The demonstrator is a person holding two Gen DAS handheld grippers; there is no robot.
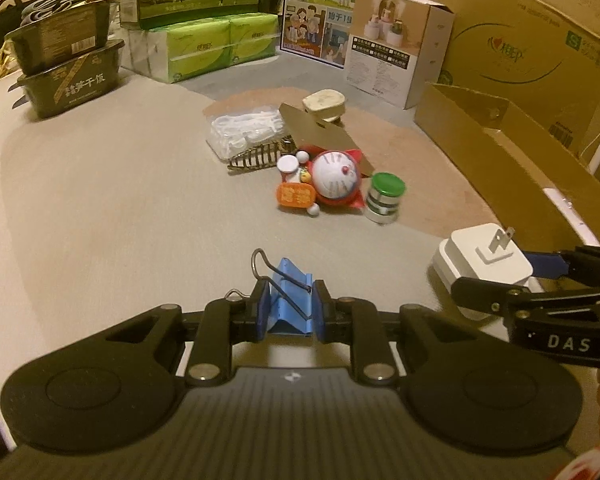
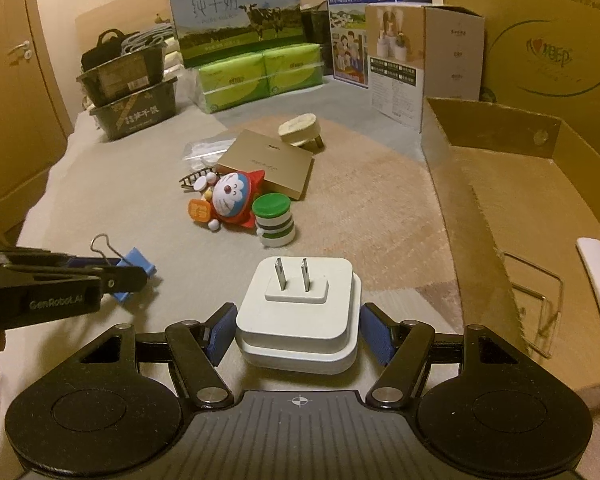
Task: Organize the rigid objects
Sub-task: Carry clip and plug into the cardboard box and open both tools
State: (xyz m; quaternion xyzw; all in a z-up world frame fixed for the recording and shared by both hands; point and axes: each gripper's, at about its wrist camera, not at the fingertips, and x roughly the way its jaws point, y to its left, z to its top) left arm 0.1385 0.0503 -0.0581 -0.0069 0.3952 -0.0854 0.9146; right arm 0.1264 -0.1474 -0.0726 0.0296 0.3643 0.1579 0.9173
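A blue binder clip (image 1: 290, 296) with wire handles sits between the blue pads of my left gripper (image 1: 291, 312), which is shut on it just above the beige surface. The right wrist view shows the same clip (image 2: 138, 260) at the left gripper's (image 2: 140, 276) tips. A white plug adapter (image 2: 296, 308), prongs up, is held by its sides in my right gripper (image 2: 298, 332). In the left wrist view the adapter (image 1: 480, 256) and right gripper (image 1: 500, 274) are at the right.
A pile lies mid-surface: a round-headed toy figure (image 2: 232, 200), a green-lidded striped jar (image 2: 274, 220), a gold box (image 2: 268, 168), a cream plug (image 2: 298, 128) and a bag of white parts. An open cardboard box (image 2: 496, 128) stands right. Black bins (image 2: 136, 112) and cartons line the back.
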